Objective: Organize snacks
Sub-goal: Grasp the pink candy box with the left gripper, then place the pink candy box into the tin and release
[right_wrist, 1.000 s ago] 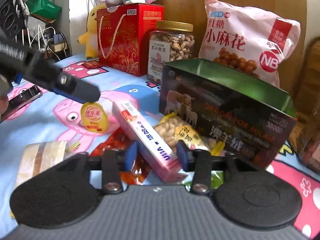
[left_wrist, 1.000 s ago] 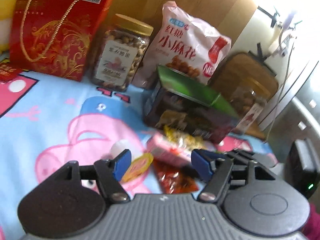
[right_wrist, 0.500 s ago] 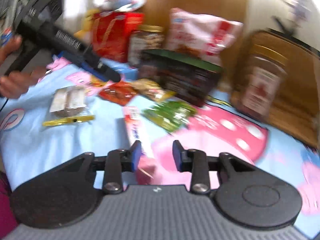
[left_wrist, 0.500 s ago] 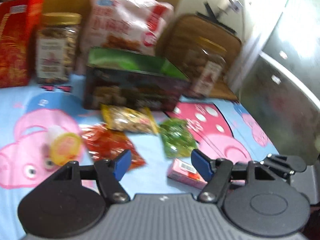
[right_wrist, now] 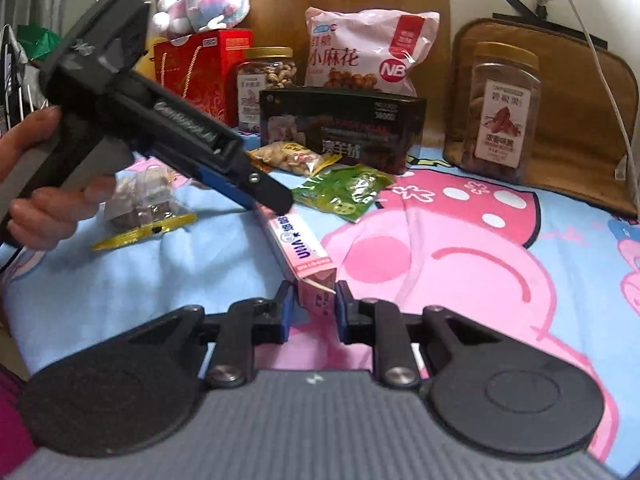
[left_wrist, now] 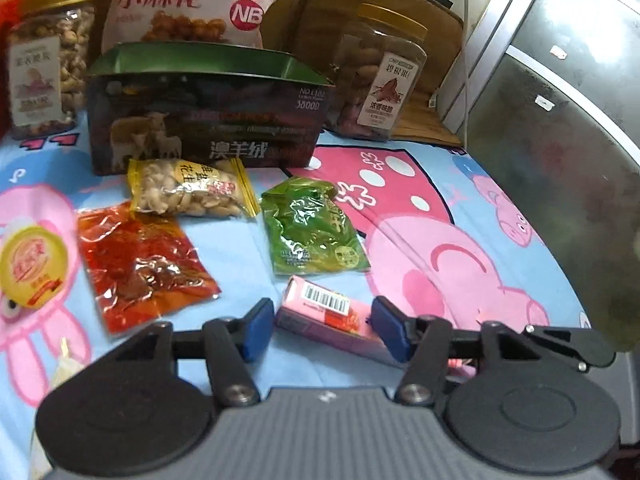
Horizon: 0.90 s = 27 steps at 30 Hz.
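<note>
A long pink snack box lies on the cartoon-print blanket. My right gripper has its blue pads against the box's near end, and its jaws are closing on it. My left gripper, held by a hand, straddles the far end of the pink box. Its jaws are closing too, with a thin gap still showing at one pad. An open dark carton with a green inside stands behind. Peanut, green and red packets lie before it.
A yellow jelly cup lies at the left, a wrapped cake under the left gripper. Two nut jars, a pink snack bag and a red gift bag line the wooden headboard. A grey cabinet stands at the right.
The pink box has come away from the dark carton to the near blanket, carried in the right gripper. The left gripper swung right over its far end. Both pairs of jaws have narrowed.
</note>
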Each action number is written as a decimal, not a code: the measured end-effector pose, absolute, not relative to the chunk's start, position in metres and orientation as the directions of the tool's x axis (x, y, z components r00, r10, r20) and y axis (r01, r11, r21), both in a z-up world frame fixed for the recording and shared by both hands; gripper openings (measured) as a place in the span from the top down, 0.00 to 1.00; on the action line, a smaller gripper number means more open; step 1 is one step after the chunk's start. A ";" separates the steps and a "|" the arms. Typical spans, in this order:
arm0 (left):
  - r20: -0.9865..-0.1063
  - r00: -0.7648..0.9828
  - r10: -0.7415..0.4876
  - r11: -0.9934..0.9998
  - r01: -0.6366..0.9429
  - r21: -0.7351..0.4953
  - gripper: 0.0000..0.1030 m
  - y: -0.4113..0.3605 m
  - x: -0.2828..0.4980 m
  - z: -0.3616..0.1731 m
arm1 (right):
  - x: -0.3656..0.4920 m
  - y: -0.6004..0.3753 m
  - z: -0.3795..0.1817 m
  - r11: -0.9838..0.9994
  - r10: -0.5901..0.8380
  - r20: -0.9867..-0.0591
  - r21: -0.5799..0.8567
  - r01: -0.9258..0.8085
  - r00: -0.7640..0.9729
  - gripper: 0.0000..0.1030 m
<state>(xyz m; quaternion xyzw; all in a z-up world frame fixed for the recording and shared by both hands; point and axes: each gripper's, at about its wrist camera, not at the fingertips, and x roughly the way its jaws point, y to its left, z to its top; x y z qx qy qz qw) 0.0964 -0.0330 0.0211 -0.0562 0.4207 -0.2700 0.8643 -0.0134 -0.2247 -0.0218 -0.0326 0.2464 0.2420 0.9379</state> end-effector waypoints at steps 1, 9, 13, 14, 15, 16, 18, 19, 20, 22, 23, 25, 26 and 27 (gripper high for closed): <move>-0.689 0.514 -0.511 0.850 0.423 -0.315 0.48 -0.033 0.094 0.025 | -0.012 -0.226 -0.018 0.881 0.440 -0.467 0.061 -0.469 0.767 0.77; -0.562 0.659 -0.500 0.865 0.410 -0.289 0.47 -0.026 0.135 0.101 | 0.068 -0.241 0.049 0.901 0.423 -0.309 0.046 -0.431 0.852 0.77; -0.539 0.705 -0.462 0.887 0.369 -0.278 0.48 -0.025 0.190 0.116 | 0.135 -0.236 0.065 0.908 0.413 -0.294 0.053 -0.416 0.862 0.81; -0.554 0.695 -0.459 0.889 0.354 -0.292 0.48 -0.025 0.206 0.113 | 0.148 -0.233 0.066 0.910 0.408 -0.303 0.054 -0.412 0.861 0.81; -0.572 0.679 -0.460 0.888 0.337 -0.314 0.48 -0.024 0.220 0.108 | 0.162 -0.231 0.065 0.913 0.400 -0.316 0.056 -0.404 0.860 0.81; -0.587 0.670 -0.454 0.890 0.316 -0.328 0.48 -0.023 0.230 0.102 | 0.176 -0.228 0.063 0.913 0.399 -0.331 0.058 -0.403 0.855 0.81; -0.606 0.663 -0.439 0.897 0.285 -0.339 0.48 -0.020 0.246 0.090 | 0.197 -0.223 0.057 0.916 0.392 -0.352 0.058 -0.398 0.850 0.81; -0.612 0.662 -0.433 0.899 0.271 -0.343 0.48 -0.018 0.253 0.085 | 0.202 -0.220 0.054 0.915 0.392 -0.359 0.054 -0.400 0.847 0.81; -0.618 0.663 -0.423 0.903 0.253 -0.346 0.48 -0.017 0.258 0.080 | 0.206 -0.216 0.050 0.917 0.382 -0.372 0.042 -0.396 0.846 0.81; -0.623 0.651 -0.433 0.896 0.240 -0.373 0.48 -0.014 0.266 0.071 | 0.213 -0.206 0.043 0.921 0.362 -0.385 0.004 -0.391 0.849 0.81; -0.626 0.646 -0.436 0.895 0.236 -0.379 0.48 -0.013 0.268 0.068 | 0.214 -0.203 0.041 0.920 0.359 -0.385 -0.007 -0.392 0.850 0.80; -0.631 0.647 -0.427 0.901 0.243 -0.360 0.48 -0.017 0.269 0.065 | 0.213 -0.200 0.039 0.919 0.361 -0.373 -0.014 -0.394 0.855 0.79; -0.631 0.652 -0.420 0.905 0.247 -0.347 0.48 -0.018 0.269 0.065 | 0.211 -0.200 0.039 0.920 0.360 -0.366 -0.015 -0.392 0.858 0.79; -0.632 0.655 -0.415 0.908 0.248 -0.338 0.48 -0.020 0.268 0.066 | 0.210 -0.201 0.040 0.920 0.362 -0.358 -0.010 -0.392 0.860 0.79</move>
